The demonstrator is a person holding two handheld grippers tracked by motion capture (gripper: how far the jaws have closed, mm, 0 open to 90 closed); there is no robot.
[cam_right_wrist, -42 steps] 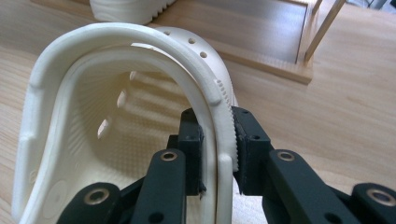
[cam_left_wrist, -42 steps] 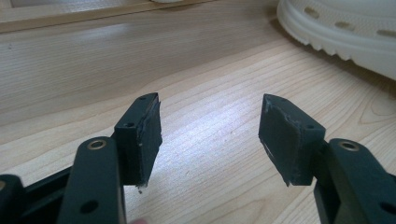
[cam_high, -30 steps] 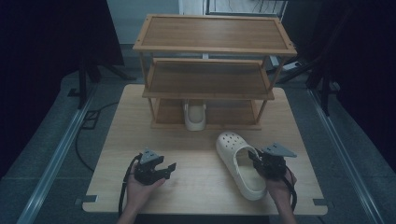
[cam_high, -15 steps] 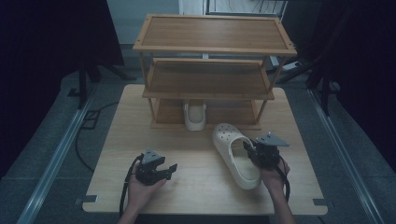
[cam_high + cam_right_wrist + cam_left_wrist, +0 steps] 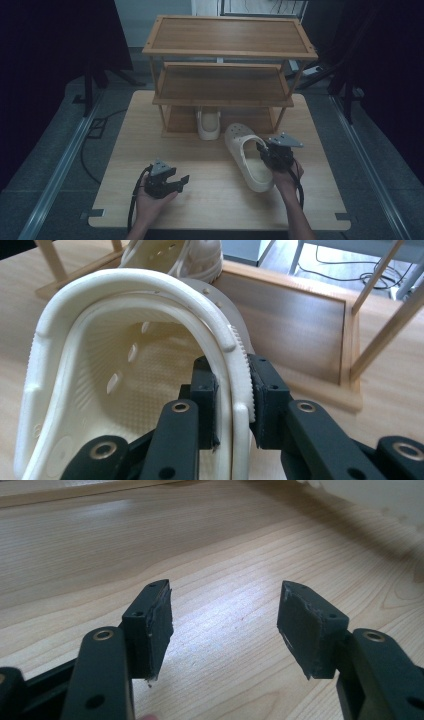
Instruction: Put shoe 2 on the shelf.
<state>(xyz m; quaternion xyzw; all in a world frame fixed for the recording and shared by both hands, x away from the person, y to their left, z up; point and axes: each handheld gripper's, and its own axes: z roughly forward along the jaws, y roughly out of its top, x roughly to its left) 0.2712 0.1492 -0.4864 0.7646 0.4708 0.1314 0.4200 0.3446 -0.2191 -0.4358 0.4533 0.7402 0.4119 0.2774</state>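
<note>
The left gripper (image 5: 181, 180) is held wide open and empty, low over the table (image 5: 215, 200). The side wall of a cream clog (image 5: 125, 365) is clamped by the right gripper (image 5: 232, 405). Beyond, a second clog (image 5: 208, 124) is seen on the shelf rack's (image 5: 225, 55) lowest shelf.
</note>
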